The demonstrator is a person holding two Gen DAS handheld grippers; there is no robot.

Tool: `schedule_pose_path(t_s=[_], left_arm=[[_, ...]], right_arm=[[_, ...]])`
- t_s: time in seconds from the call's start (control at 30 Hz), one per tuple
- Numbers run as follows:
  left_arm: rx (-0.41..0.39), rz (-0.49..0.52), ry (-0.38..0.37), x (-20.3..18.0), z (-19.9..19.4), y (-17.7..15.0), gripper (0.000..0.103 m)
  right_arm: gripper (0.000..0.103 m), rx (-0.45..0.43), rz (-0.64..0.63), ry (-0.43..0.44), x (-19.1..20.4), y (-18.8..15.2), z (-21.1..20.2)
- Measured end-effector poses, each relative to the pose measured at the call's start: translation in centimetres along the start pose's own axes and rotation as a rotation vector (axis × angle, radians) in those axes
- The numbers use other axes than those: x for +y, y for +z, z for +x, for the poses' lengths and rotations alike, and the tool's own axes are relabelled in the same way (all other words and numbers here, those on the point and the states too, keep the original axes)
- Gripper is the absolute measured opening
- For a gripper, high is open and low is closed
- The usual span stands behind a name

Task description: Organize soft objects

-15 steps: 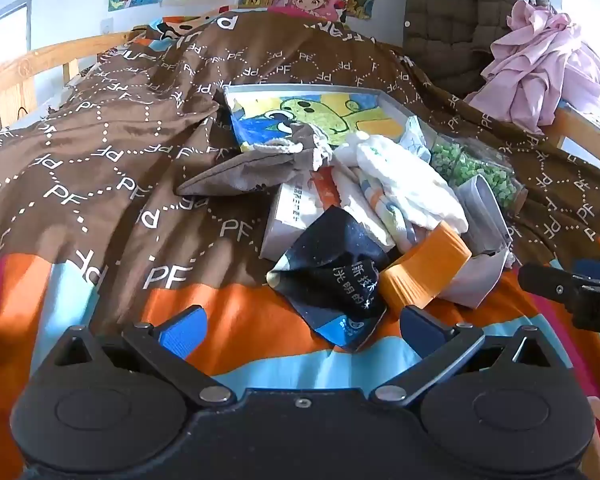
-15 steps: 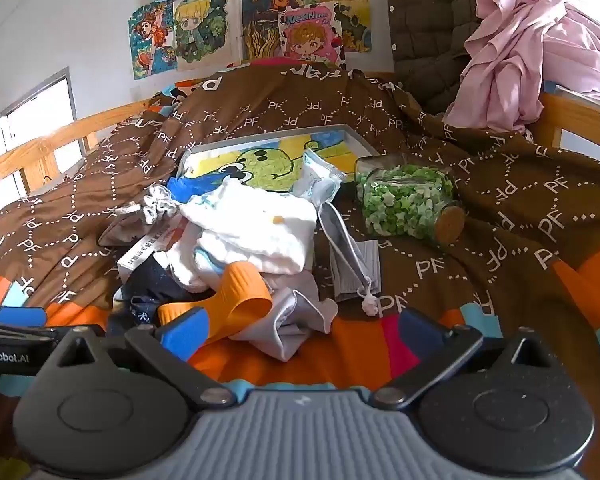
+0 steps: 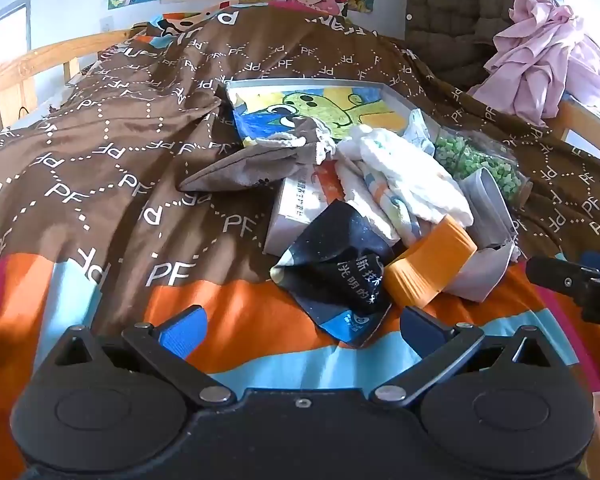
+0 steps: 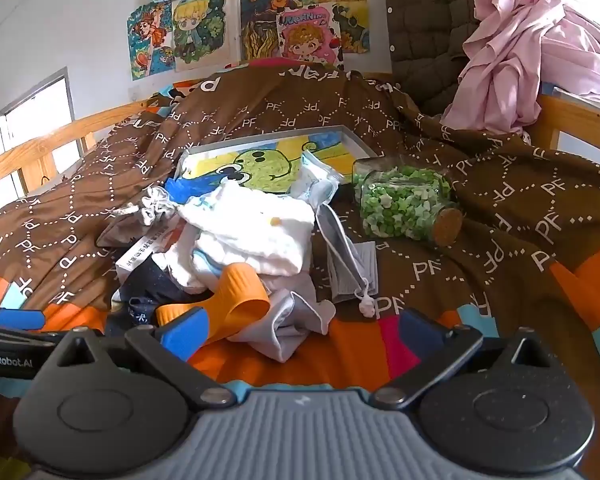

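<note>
A heap of soft things lies on the bed: a white cloth (image 3: 404, 176) (image 4: 256, 232), an orange sock (image 3: 428, 268) (image 4: 236, 300), a dark printed cloth (image 3: 340, 268), a grey pouch (image 3: 252, 164) (image 4: 152, 208), a pale grey cloth (image 4: 292, 324) and a face mask (image 4: 348, 256). My left gripper (image 3: 300, 332) is open just short of the dark cloth. My right gripper (image 4: 300, 332) is open, with the pale grey cloth lying between its fingers and the orange sock by its left finger.
A jar of green stars (image 4: 400, 204) (image 3: 480, 160) lies on its side right of the heap. A shallow tray with a cartoon picture (image 3: 308, 108) (image 4: 268, 160) sits behind it, a white box (image 3: 296, 208) under the cloths. Wooden bed rails (image 4: 40, 148) and pink clothes (image 4: 520, 60) border the brown quilt (image 3: 100, 152).
</note>
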State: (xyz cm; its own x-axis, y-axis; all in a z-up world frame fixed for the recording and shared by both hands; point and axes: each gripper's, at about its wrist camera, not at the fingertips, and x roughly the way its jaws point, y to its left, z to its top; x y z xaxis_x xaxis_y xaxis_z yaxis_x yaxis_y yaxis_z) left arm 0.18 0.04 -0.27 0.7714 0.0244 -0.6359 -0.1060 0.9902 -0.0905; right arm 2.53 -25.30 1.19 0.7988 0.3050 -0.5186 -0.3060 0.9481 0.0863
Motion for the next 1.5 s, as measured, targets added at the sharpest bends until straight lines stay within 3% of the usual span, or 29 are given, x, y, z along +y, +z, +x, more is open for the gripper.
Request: schedule_pose_path(t_s=[1.5], left_arm=[[0.005, -0.015, 0.004, 0.73, -0.18, 0.02, 0.102]], right_arm=[[0.103, 0.005, -0.014, 0.005, 0.85, -0.02, 0.23]])
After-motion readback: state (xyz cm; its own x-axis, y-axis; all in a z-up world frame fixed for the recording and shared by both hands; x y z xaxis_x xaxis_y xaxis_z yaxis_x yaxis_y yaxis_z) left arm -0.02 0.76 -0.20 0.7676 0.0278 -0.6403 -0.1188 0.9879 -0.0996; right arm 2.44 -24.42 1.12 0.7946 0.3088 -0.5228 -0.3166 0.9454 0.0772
